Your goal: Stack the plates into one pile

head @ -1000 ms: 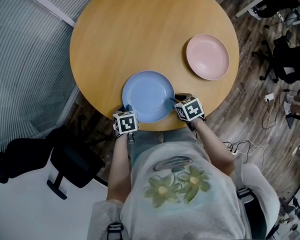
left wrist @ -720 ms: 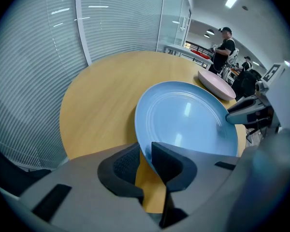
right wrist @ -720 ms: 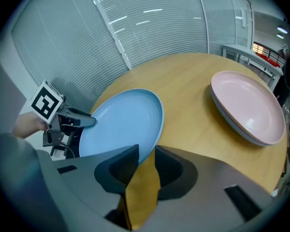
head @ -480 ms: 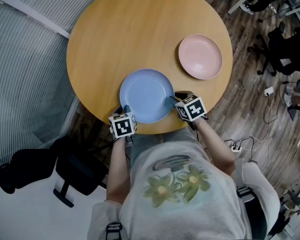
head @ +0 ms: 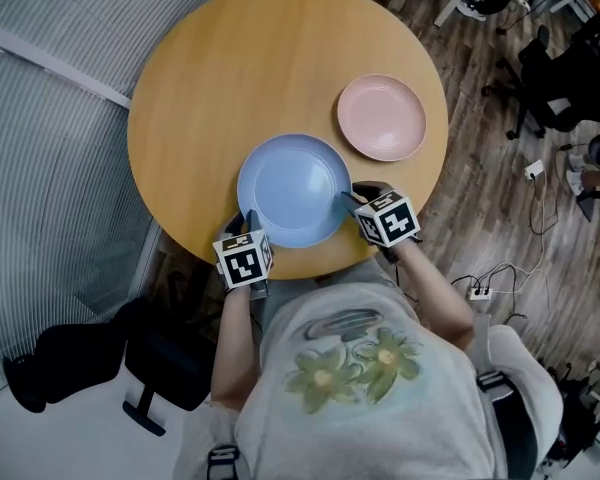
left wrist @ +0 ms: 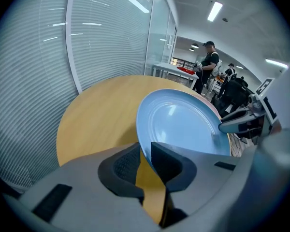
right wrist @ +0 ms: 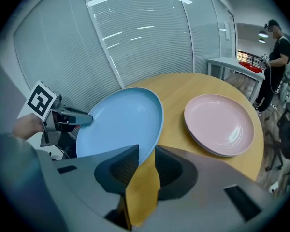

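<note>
the blue plate (head: 295,190) sits at the lower centre of the head view, over the near part of the round tabletop (head: 230,78). it is held at two points on its near rim. the left gripper (head: 247,220) has the lower left of the rim and the right gripper (head: 350,200) the lower right. in each gripper view the fingers (left wrist: 171,163) are closed onto the thin rim, which runs between the pads. the plate looks tipped up and clear of the wood, though the head view alone does not settle that. the pink plate (head: 382,117) lies flat to the upper right, near the blue one but apart from it, and close to the right edge of the tabletop. the main risk, as i judge it, is the grip itself: both holds are on one side of a smooth plate, so its far edge can sag and the rim can slide out of the pads. if one hand travels faster than the other, the plate may twist loose. carried too low, its leading edge could strike the pink plate and push it toward the tabletop's edge. released off centre, it would sit skewed on the pile.
</note>
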A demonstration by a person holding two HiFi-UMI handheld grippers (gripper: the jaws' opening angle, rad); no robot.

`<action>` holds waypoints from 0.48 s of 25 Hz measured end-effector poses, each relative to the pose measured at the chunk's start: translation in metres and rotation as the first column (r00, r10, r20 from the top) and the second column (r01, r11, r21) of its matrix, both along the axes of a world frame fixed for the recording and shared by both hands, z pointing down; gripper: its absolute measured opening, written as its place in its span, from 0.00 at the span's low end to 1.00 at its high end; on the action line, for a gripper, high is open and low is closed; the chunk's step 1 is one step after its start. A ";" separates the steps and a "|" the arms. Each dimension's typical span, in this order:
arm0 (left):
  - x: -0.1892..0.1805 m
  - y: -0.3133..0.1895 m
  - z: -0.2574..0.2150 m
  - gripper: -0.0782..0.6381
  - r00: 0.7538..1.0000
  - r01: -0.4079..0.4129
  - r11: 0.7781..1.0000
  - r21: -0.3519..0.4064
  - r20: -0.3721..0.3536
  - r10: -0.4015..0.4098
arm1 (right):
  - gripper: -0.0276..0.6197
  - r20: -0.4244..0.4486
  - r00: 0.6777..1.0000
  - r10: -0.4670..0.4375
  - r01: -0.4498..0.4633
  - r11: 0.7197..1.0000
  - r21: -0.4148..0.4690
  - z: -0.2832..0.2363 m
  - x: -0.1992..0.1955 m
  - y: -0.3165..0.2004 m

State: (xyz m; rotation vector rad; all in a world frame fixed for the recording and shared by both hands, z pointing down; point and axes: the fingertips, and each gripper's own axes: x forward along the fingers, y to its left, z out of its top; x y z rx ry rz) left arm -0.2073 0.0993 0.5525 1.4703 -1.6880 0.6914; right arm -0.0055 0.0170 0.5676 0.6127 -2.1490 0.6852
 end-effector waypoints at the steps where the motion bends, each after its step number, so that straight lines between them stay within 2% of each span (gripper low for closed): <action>1: 0.004 -0.003 -0.003 0.23 1.000 -0.012 1.000 0.005 0.001 0.012 | 0.23 -0.005 1.000 0.011 -0.011 1.000 0.003 -0.001 0.005 -0.001; 12: 0.060 -0.040 -0.008 0.23 0.994 -0.111 0.994 0.016 0.008 0.111 | 0.23 -0.019 0.994 0.108 -0.108 0.994 0.006 -0.002 0.067 -0.021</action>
